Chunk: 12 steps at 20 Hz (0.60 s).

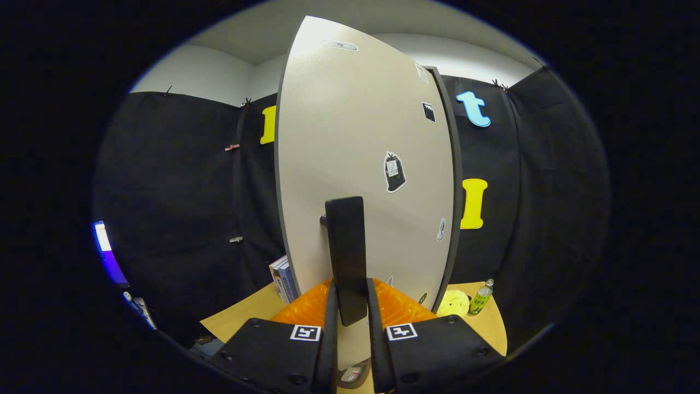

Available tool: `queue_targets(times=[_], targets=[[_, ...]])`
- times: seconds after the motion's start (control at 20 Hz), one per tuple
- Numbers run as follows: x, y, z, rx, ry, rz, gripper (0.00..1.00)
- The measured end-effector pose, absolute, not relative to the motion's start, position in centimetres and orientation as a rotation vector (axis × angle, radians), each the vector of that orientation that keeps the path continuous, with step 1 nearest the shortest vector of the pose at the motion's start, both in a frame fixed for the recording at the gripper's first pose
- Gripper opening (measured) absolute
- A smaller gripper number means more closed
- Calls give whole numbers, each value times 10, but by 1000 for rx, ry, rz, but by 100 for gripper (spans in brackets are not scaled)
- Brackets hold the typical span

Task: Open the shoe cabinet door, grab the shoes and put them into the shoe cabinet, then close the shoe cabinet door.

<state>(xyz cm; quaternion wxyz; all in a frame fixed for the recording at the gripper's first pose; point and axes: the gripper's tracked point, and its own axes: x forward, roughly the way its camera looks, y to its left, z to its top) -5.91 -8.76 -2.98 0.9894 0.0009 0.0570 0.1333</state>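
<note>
Gripper view looks straight at the pale shoe cabinet door [350, 142], which hides whatever lies behind it — the cabinet's inside cannot be made out, and no shoes can be told apart here. A dark vertical door handle [345, 257] stands off the door's face, and the gripper [350, 306] is closed on its lower end, a finger pressing each side. Several small stickers [394, 172] dot the door; their print is too small to tell. The door's dark edge runs down on both sides, with open room before the black cloth wall [180, 186] to either side of it. Beside the door's left edge, some upright books [283, 278] stand on a wooden table [246, 314]. Past its right edge sit a yellow round thing [454, 302] and a green-labelled bottle [481, 298], close together.
</note>
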Motion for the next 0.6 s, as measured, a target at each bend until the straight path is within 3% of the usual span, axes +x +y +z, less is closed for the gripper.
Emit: queue_targets(times=[0.6], targets=[[-90,-154,-19,49,90,124,28]])
